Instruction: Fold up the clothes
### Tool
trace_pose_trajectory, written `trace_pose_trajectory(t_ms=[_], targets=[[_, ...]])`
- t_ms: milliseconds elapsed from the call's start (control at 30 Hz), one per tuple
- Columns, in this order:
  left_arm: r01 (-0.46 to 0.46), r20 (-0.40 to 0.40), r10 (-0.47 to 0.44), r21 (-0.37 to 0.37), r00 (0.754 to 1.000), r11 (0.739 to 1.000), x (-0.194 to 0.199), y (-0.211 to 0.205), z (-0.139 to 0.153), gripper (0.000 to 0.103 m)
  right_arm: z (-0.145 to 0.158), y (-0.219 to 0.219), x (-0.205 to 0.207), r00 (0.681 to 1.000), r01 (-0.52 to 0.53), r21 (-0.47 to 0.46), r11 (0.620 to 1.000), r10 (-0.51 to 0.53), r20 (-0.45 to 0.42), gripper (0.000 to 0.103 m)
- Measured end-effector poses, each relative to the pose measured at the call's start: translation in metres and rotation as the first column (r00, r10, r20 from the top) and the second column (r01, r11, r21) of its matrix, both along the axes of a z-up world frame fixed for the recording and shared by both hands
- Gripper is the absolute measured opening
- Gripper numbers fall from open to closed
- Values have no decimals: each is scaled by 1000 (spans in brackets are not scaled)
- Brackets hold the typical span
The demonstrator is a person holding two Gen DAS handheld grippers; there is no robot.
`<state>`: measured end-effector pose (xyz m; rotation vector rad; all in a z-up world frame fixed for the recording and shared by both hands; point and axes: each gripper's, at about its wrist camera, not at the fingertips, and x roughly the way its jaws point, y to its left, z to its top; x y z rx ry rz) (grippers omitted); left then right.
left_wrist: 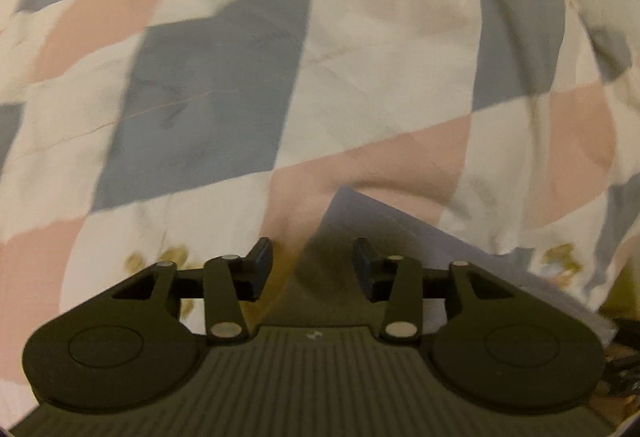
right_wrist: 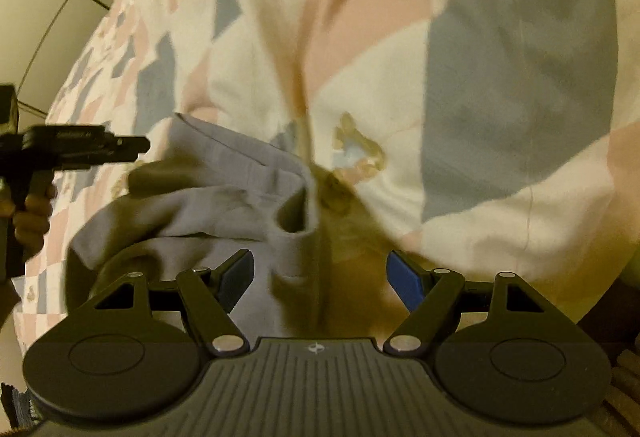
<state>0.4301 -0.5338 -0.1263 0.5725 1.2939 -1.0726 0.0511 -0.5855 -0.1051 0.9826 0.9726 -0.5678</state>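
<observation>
Jaws on both grippers stand wide apart, nothing between them. Left gripper [left_wrist: 313, 264] hovers over a checked bedspread [left_wrist: 224, 85] of grey, pink and white diamonds; one corner of a pale lavender garment [left_wrist: 404, 233] pokes in from lower right, pointing up-left. Right gripper [right_wrist: 320, 277] sits just above the same garment [right_wrist: 224, 189], which lies crumpled on the bedspread [right_wrist: 500, 77], long axis running roughly lower-left to upper-right. At that view's left edge, a hand [right_wrist: 34, 215] grips the other gripper's handle. Both views are blurred.
</observation>
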Motion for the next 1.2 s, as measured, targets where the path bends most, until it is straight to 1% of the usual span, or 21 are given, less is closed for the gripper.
trace_pose_trajectory(t_ms=[67, 100, 133, 167, 200, 233, 333, 500, 600, 633, 700, 767, 800, 833, 867, 900, 933, 1000, 1067, 1133, 1200], targets=[[41, -15, -41, -8, 999, 999, -5, -6, -11, 34, -5, -1, -4, 1000, 7, -1, 1000, -7, 5, 63], [68, -20, -69, -23, 997, 997, -8, -7, -13, 21, -8, -2, -7, 1000, 11, -3, 1000, -11, 9, 54], [95, -20, -96, -38, 995, 995, -12, -8, -14, 4, -8, -2, -8, 1000, 13, -4, 1000, -12, 12, 40], [115, 6, -115, -52, 993, 992, -16, -7, -11, 2, -8, -3, -10, 1000, 12, -6, 1000, -12, 14, 32], [132, 31, -131, -65, 991, 989, -19, -7, -7, 1, -8, -3, -11, 1000, 12, -7, 1000, -12, 17, 19], [127, 47, -123, -79, 991, 989, -18, -12, -2, 1, -6, -4, -13, 1000, 14, -10, 1000, -14, 21, 14], [110, 93, -100, -119, 991, 987, -17, -26, 14, 1, 5, -7, -17, 999, 23, -39, 999, -21, 49, 11], [87, 167, -56, -186, 984, 979, -14, -51, 39, 0, 30, -9, -23, 992, 20, -129, 991, -3, 127, 10], [76, 209, -27, -227, 978, 971, -13, -66, 54, 0, 30, -15, -15, 994, 32, -159, 987, -14, 110, 9], [72, 223, -17, -241, 975, 968, -12, -70, 60, 1, 25, -18, -12, 995, 42, -153, 987, -27, 98, 9], [59, 246, 9, -265, 969, 963, -12, -76, 69, 2, 8, -25, -6, 997, 64, -112, 992, -59, 53, 9], [-62, 220, 116, -237, 969, 969, -26, -24, 73, 6, -6, -30, -2, 998, 70, -69, 995, -71, -2, 12], [-123, 208, 170, -222, 963, 967, -33, 2, 75, 11, -11, -34, 0, 997, 69, -36, 997, -70, -28, 15], [-182, 197, 224, -206, 955, 961, -39, 28, 77, 19, -12, -37, 0, 997, 69, -14, 997, -70, -37, 23], [-242, 187, 277, -190, 943, 952, -46, 54, 79, 21, -9, -38, 0, 997, 70, -9, 998, -70, -37, 44], [-300, 178, 329, -172, 927, 938, -53, 81, 81, 20, -4, -40, -1, 997, 67, -18, 998, -68, -40, 57], [-357, 170, 381, -154, 909, 921, -60, 107, 82, 21, 2, -42, -3, 997, 66, -35, 997, -68, -43, 65], [-467, 156, 480, -117, 863, 877, -74, 159, 86, 25, 14, -47, -3, 997, 54, -60, 997, -57, -48, 66], [-570, 147, 574, -78, 805, 818, -87, 211, 90, 26, 27, -50, 0, 999, 12, -77, 997, -15, -34, 66], [-663, 143, 661, -38, 737, 747, -101, 264, 94, 26, 38, -49, 11, 998, -60, -94, 994, 59, -14, 66], [-747, 143, 739, 3, 658, 665, -114, 316, 97, 26, 47, -42, 31, 986, -166, -108, 980, 168, 10, 66]])
